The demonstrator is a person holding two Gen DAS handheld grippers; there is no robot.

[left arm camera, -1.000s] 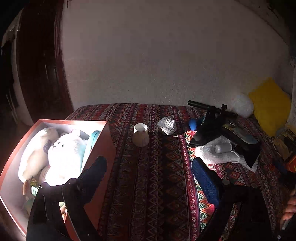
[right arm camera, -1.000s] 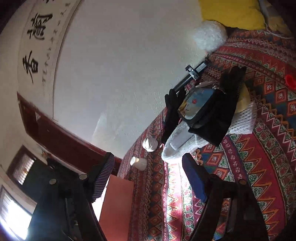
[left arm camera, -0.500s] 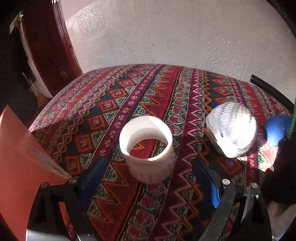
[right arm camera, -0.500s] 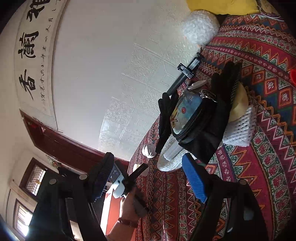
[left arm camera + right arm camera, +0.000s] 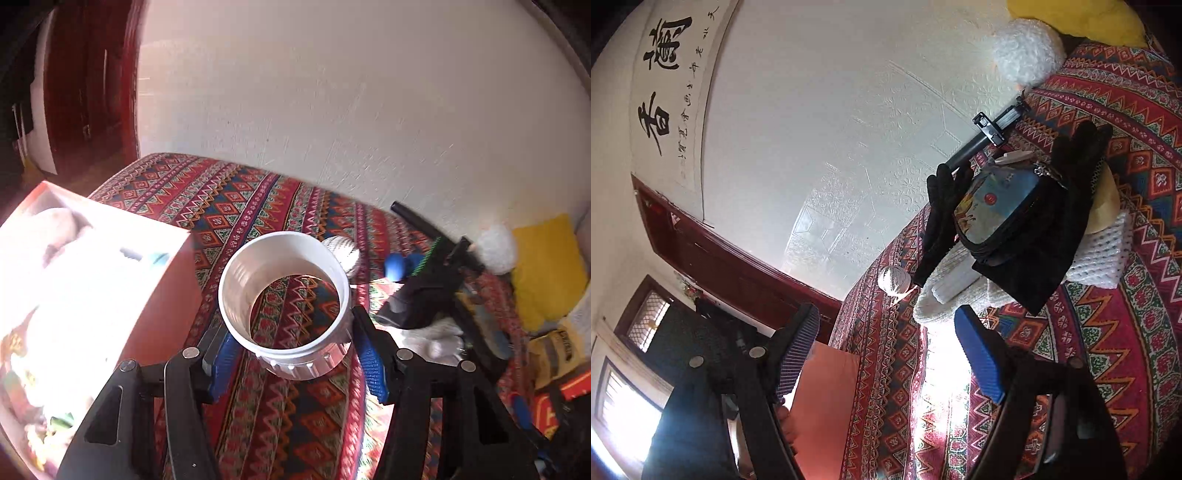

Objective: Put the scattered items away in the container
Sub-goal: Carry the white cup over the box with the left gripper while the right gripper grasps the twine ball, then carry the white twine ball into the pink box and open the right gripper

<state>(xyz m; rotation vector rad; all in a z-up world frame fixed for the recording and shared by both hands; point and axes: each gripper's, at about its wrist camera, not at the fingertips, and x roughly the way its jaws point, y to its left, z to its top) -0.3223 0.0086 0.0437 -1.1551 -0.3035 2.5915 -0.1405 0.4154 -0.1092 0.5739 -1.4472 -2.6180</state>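
White plastic ring (image 5: 284, 295), open through, sits clamped between my left gripper's (image 5: 291, 350) blue pads, whose jaws have just been closing; it is raised over the patterned cloth (image 5: 295, 424), just beside the orange box (image 5: 162, 295). Right wrist view: my right gripper (image 5: 886, 354) stands wide, empty, near the white knit pile (image 5: 945, 295).

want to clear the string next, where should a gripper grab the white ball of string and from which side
Take the white ball of string across its round middle, coming down from above. It lies alone on the patterned cloth, clear of the black glove, so fingers fit either side.
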